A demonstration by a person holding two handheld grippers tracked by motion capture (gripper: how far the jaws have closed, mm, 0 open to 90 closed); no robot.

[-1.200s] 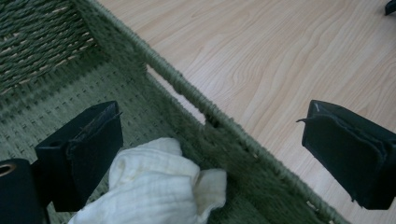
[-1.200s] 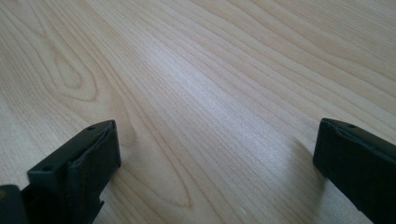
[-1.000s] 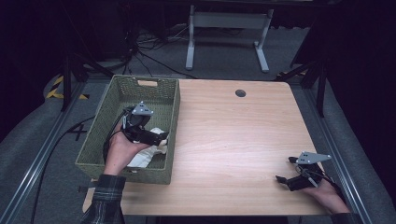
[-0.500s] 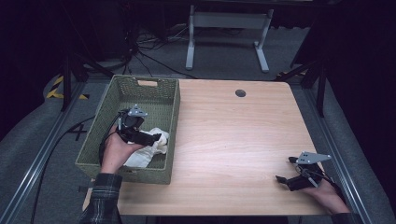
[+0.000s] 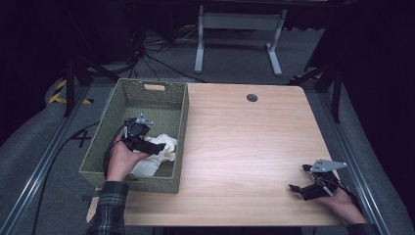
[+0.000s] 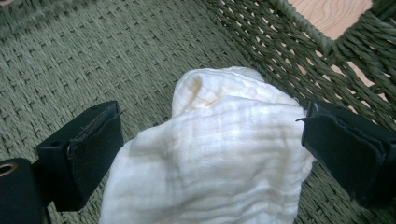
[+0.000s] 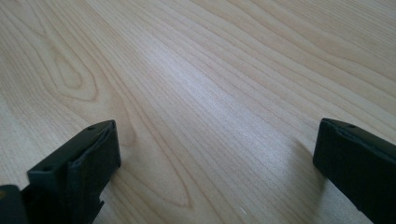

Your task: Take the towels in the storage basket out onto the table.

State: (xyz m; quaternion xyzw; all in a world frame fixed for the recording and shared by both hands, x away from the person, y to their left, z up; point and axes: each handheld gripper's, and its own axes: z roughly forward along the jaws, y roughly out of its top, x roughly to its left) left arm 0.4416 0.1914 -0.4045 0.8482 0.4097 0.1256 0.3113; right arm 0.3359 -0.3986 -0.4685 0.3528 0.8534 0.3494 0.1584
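In the high view, a white cloth (image 5: 155, 152) lies crumpled in the near right part of a green woven basket (image 5: 108, 141) at the left of the desk (image 5: 244, 147). The left gripper (image 5: 157, 149) reaches into the basket from the near side, its jaws pointing right onto the cloth; the forearm comes up from the near left in a plaid sleeve. The right gripper (image 5: 296, 188) rests low at the near right edge of the desk, well apart from the basket, so the left hand is plainly the nearer.

In the left gripper view, the cloth (image 6: 219, 158) bulges up directly between the spread jaws, touching or nearly touching both pads, its length running away toward the basket's wall (image 6: 299, 60). The jaws stand released, not yet pinching; closing them where they are would likely gather the fold.

In the right gripper view, the jaws stand wide apart over bare wood (image 7: 201, 93), holding nothing.
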